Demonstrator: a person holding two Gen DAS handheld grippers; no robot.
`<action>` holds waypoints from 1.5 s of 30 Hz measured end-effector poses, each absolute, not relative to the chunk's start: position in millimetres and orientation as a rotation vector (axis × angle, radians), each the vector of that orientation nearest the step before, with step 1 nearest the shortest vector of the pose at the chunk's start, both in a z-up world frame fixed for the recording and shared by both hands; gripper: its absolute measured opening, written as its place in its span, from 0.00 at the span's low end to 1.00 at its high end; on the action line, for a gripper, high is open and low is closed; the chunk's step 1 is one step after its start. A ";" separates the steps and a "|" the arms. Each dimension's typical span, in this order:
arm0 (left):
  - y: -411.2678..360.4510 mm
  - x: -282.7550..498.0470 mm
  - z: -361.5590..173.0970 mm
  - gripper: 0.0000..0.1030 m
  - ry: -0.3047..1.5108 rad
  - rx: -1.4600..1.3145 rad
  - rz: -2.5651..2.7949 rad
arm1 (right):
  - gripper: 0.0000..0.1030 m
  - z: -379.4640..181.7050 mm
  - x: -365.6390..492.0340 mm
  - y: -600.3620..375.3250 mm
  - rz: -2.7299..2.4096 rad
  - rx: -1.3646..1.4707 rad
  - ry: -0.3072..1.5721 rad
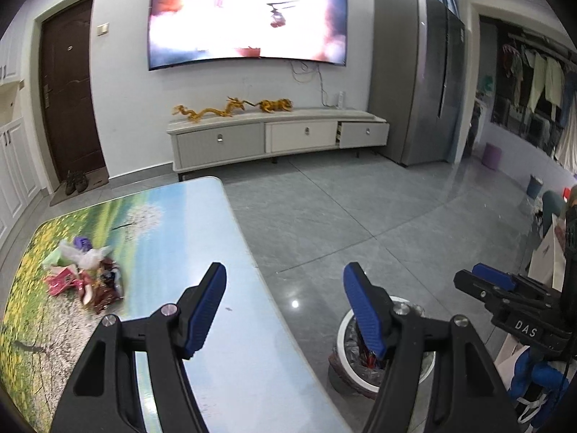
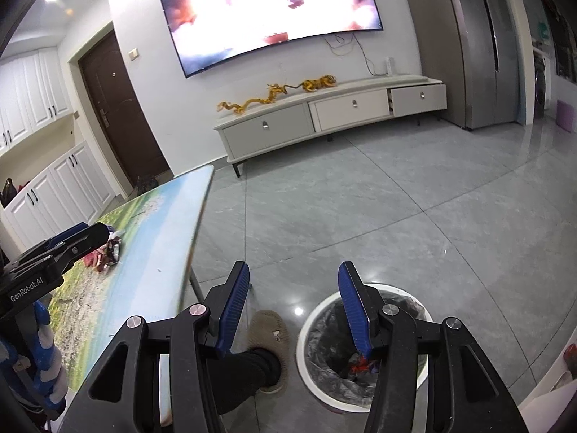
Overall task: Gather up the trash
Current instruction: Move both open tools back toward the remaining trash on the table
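A heap of trash [image 1: 84, 274], with pink and dark red wrappers and crumpled white plastic, lies on the left part of the meadow-print table [image 1: 202, 238]. My left gripper [image 1: 285, 306] is open and empty above the table's right edge, to the right of the heap. A white bin [image 2: 360, 346] with a clear liner stands on the floor beside the table and holds some wrappers; it also shows in the left wrist view [image 1: 346, 328]. My right gripper [image 2: 294, 306] is open and empty above the bin's left rim. The heap shows partly in the right wrist view [image 2: 106, 252], behind the left gripper.
The person's slippered foot [image 2: 268, 339] stands between the table leg and the bin. A TV stand [image 1: 277, 137], a wall TV and a grey fridge [image 1: 414, 72] lie across the tiled floor. White bags [image 1: 544, 252] sit at the far right.
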State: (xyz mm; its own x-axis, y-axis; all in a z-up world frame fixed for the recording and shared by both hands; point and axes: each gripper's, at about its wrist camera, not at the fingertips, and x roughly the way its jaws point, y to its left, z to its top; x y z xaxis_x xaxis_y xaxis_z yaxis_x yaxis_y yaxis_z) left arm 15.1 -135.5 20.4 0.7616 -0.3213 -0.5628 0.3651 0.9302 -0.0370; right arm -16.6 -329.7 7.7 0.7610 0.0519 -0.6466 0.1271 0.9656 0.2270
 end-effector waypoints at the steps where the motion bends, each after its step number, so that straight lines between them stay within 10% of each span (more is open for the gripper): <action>1: -128.5 15.5 21.7 0.64 0.594 0.066 -0.368 | 0.49 10.8 -16.1 -325.1 -0.038 0.262 0.705; 30: 198.5 99.1 -57.5 0.64 0.713 -0.184 -0.007 | 0.49 -0.2 115.0 -89.7 0.371 0.077 0.861; 45: 190.5 191.8 -86.4 0.77 0.798 -0.135 -0.103 | 0.55 -66.7 211.5 7.5 0.568 0.039 0.977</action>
State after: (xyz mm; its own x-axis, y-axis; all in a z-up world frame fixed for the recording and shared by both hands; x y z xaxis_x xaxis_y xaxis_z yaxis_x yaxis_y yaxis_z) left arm 191.8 190.5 -86.4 0.6940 -0.1428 -0.7057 0.0409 0.9864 -0.1594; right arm 211.5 7.5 -66.7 0.4266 0.4715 -0.7719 -0.4376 0.8544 0.2801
